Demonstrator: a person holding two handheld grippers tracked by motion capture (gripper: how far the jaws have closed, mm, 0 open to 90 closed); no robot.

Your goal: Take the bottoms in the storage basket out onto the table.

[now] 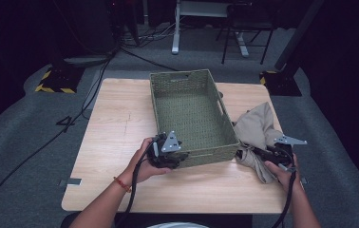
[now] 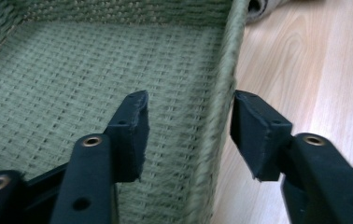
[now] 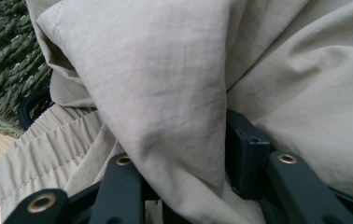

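Observation:
A green woven basket (image 1: 189,114) stands in the middle of the wooden table (image 1: 116,123). My left gripper (image 1: 177,154) is at its near left corner. In the left gripper view it (image 2: 188,112) stands open astride the basket's wall (image 2: 219,107), one jaw inside and one outside, apart from the weave. A crumpled beige garment (image 1: 256,126) lies against the basket's right side. My right gripper (image 1: 263,154) is at its near end. In the right gripper view a thick fold of the garment (image 3: 165,70) sits between the jaws of that gripper (image 3: 184,154), which is shut on it.
The basket's inside holds nothing. Bare table lies to the left of the basket and along the near edge. Beyond the table are grey carpet, cables, a chair and a desk's legs. The basket's weave (image 3: 2,51) shows at the left of the right gripper view.

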